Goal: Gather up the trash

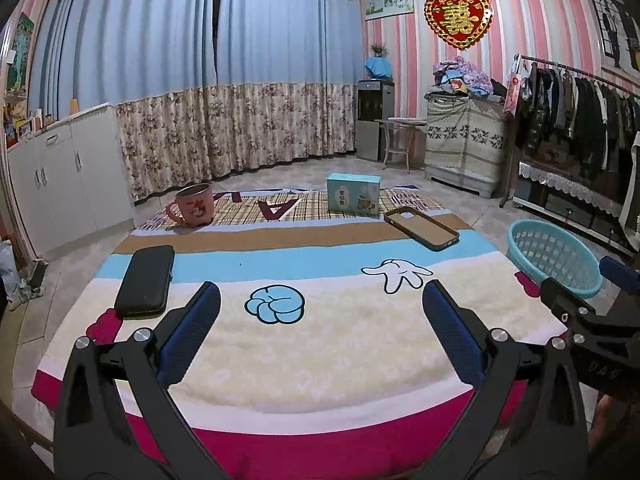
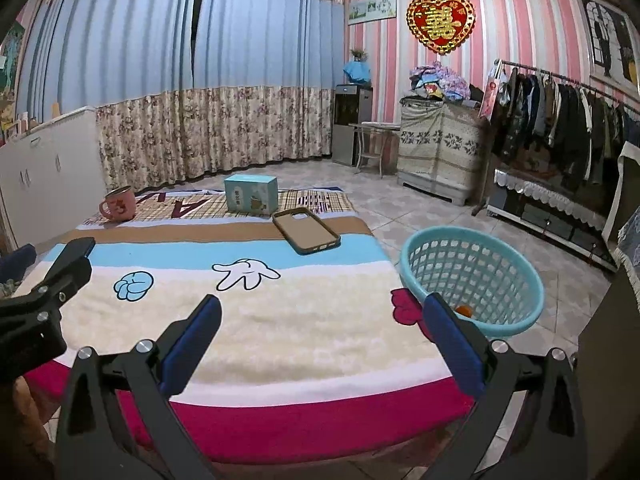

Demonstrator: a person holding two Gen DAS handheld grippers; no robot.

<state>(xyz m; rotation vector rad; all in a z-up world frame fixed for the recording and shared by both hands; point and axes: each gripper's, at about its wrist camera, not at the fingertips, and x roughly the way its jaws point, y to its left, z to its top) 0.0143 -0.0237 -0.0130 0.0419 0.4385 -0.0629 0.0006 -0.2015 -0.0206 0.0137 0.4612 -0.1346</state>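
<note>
Small orange scrap [image 2: 465, 311] already in your round turquoise plastic basket [image 2: 472, 276]. No obvious trash left beside basket. Left gripper [image 1: 320, 308], right gripper [image 2: 322, 312] both wide, empty.

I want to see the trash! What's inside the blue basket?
In the right wrist view, the blue basket holds one small orange thing at the near side of its bottom. The right gripper's finger covers that corner, so anything more there is hidden. The rest looks empty.
</note>
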